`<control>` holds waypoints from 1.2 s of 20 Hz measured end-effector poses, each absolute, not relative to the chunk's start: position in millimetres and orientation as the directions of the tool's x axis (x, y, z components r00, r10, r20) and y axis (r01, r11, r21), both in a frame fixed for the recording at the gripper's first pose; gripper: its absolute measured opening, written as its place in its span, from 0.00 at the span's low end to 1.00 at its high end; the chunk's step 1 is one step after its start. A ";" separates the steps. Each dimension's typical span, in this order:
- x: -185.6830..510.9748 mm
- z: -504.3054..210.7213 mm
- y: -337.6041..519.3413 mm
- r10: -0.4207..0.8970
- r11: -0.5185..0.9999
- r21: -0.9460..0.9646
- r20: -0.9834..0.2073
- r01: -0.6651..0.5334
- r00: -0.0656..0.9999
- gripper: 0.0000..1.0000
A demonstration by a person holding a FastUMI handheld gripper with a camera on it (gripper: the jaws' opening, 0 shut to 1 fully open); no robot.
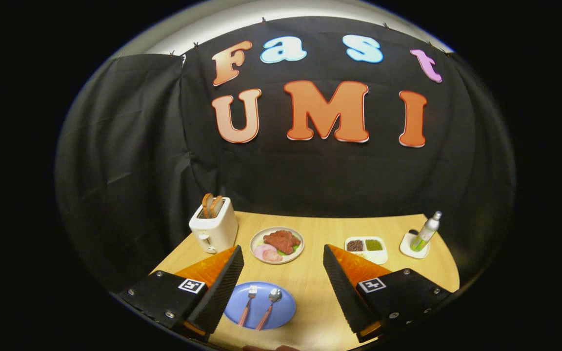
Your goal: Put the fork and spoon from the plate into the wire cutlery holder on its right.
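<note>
Now fork [247, 305], spoon [269, 308] between hand-held gripper [281, 263] fingers (spread)

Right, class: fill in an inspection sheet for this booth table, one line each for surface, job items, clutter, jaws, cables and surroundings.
Surface: wooden table, bare between the items.
Job items: fork and spoon lie side by side on the blue plate, between the fingers; wire cutlery holder: nothing seen.
Clutter: toaster with bread, food plate, two-part dish, bottle on a white coaster.
Jaws: gripper open, holding nothing.
Cables: nothing seen.
Surroundings: black cloth wall.
</note>
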State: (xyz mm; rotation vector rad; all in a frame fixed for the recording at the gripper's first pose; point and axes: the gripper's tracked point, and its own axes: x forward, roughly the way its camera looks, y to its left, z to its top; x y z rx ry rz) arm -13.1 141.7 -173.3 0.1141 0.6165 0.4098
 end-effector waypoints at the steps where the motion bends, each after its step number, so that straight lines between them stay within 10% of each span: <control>1: -16.0 -180.3 145.6 0.420 0.907 0.253 -0.560 -0.336 0.714 0.98; 24: -112.8 -395.3 192.1 0.310 0.939 0.272 -0.933 -0.209 0.180 0.89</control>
